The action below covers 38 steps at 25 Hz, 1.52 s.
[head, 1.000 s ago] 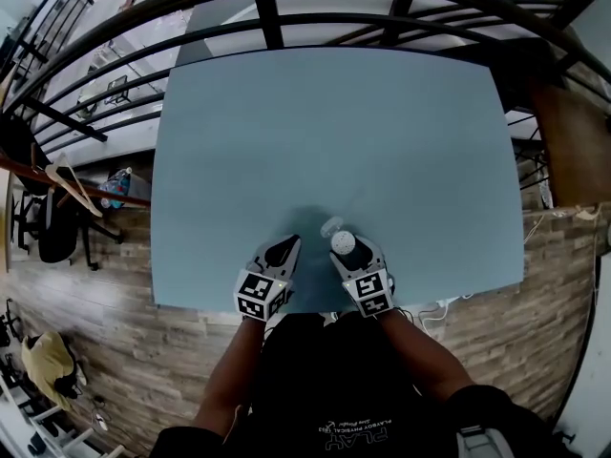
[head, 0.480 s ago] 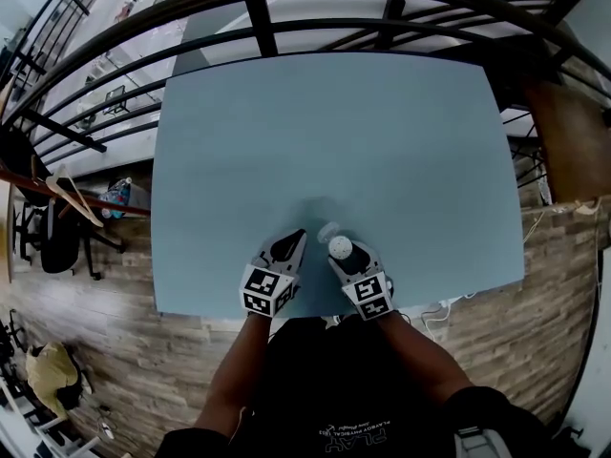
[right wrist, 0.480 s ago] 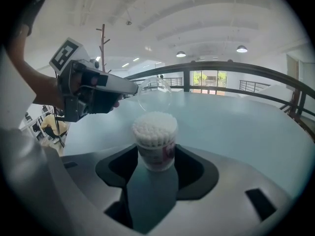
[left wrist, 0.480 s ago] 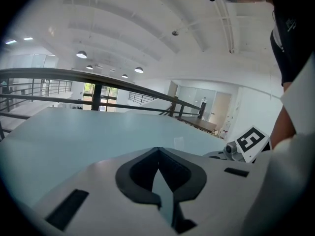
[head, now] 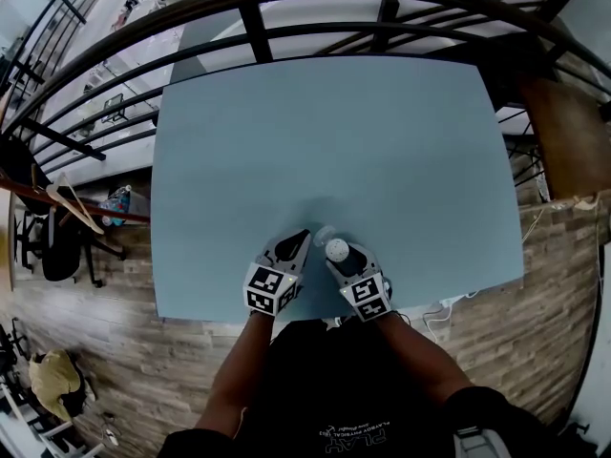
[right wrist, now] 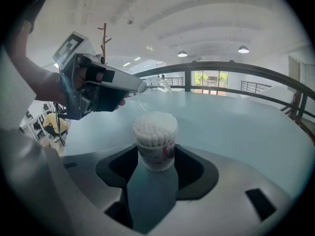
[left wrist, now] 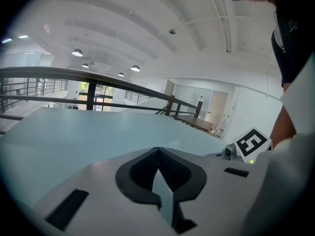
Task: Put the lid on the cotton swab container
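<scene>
Cotton swab container (head: pixel 337 249), open-topped and packed with white swabs, stands upright near the front edge of the blue bench (head: pixel 325 132). The right gripper (head: pixel 341 256) grips its body, its jaws having just been closing onto it. The left gripper (head: pixel 301 239), jaws pinched together, holds the clear lid (right wrist: pixel 155 95) just beside the container's top.

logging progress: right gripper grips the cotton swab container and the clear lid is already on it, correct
Not quite. The right gripper, jaws just closed in, does grip the cotton swab container, but the clear lid is not on it: the right gripper view shows its top bare and the lid apart, at the tips of the left gripper.
</scene>
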Available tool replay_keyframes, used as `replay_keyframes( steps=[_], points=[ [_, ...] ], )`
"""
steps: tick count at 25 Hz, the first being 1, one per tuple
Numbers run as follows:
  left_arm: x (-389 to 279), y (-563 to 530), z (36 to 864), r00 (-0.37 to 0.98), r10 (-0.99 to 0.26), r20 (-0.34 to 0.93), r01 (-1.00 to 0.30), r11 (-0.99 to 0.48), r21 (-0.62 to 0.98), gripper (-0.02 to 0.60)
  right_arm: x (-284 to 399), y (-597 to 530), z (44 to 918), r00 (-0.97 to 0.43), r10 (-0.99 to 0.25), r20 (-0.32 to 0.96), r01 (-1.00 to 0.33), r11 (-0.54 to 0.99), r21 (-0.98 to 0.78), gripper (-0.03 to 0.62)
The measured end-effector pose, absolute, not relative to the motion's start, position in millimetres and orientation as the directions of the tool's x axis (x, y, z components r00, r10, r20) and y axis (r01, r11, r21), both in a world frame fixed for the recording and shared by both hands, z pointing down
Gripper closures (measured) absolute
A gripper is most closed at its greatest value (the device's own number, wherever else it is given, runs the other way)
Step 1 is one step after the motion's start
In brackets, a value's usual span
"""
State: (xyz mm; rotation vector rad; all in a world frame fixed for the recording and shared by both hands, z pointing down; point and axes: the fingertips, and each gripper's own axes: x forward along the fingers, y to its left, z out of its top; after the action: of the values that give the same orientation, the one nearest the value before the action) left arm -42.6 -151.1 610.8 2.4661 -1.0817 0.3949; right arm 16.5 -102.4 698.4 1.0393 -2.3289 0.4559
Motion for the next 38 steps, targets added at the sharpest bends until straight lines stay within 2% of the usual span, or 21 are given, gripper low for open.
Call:
replay_keyframes(
  steps=[13,30,38],
  points=[
    [-10,-133,607,0.715,-0.579,0.392,-0.686,-0.689,0.234,0.571,17,-105,698,-0.548,-0.584,0.599,-0.76,0.647,-0.064,0.349],
    [14,-118,623,0.764,-0.427,0.485,-0.574,-0.792,0.207,0.571,13,-105,701,-0.542,-0.593,0.595,-0.755,0.654,-0.036,0.349],
    [20,-114,632,0.738,-0.414,0.534,-0.576,-0.797,0.179,0.571,15,-104,701,-0.539,-0.597,0.595,-0.756,0.653,-0.03,0.349]
  ],
)
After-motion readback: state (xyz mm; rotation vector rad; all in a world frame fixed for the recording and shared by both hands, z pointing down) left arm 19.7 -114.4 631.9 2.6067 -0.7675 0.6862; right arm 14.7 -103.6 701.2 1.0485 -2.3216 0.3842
